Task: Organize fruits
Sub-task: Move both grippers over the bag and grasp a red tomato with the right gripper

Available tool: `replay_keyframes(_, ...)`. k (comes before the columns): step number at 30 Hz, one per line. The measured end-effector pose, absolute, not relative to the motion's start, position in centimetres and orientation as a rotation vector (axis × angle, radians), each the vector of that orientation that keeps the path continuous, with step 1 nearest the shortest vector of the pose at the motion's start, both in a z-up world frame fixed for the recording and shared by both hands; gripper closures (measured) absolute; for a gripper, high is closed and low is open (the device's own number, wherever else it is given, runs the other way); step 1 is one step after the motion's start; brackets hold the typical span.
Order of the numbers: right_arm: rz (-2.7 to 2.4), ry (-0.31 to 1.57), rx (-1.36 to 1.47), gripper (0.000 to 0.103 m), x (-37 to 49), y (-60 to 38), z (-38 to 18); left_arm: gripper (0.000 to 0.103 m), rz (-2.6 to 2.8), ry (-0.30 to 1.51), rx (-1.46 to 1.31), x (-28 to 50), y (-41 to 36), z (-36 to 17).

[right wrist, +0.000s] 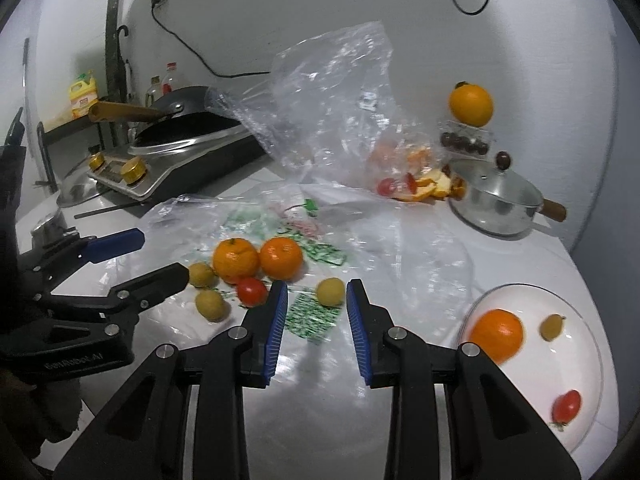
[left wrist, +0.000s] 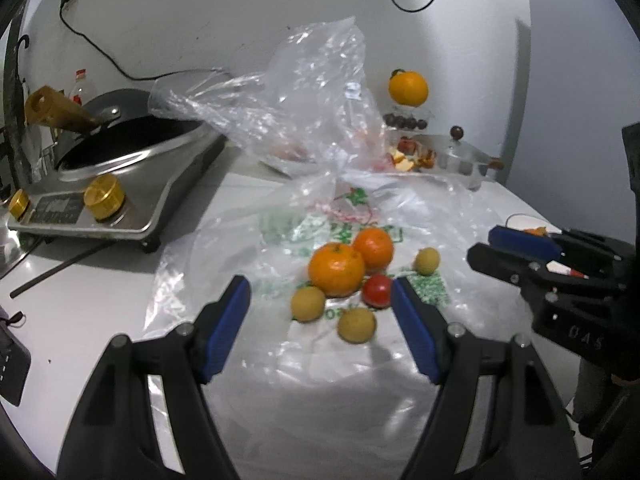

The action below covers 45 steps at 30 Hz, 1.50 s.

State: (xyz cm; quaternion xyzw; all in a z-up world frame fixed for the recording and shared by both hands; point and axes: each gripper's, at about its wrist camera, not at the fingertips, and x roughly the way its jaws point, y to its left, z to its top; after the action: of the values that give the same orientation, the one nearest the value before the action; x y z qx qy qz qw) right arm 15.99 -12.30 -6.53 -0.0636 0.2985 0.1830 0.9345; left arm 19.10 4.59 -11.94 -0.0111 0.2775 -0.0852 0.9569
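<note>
With its jaws narrowly parted and empty, the right gripper (right wrist: pixel 316 296) lines up on the small yellow fruit (right wrist: pixel 330 291) just ahead between its tips, plate (right wrist: pixel 592 344) to its right, while the left gripper (left wrist: pixel 320 292) stands wide and empty before the oranges (left wrist: pixel 337 274)

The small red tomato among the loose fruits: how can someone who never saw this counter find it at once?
Start at the flat plastic bag spread over the counter. On it, two oranges sit side by side. The tomato touches their near side, the only red fruit among yellowish round ones.
</note>
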Motion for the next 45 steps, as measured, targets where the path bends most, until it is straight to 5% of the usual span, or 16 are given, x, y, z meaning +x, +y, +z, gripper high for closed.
replay_keyframes(5,0.424,0.634,-0.125,0.063,17.1,-10.6,-7.3,0.029,-0.151,0.574,-0.033,19.7,5.4,-12.2)
replay_keyframes(32,0.495,0.899,-0.077,0.063,21.7,-7.3,-11.2,0.029,-0.123,0.604,-0.099,20.5,7.1,-13.1)
replay_keyframes(45,0.482,0.874,-0.093,0.074,21.1,-7.1,-11.0,0.029,-0.13,0.605,-0.088,20.5,7.0,-13.3)
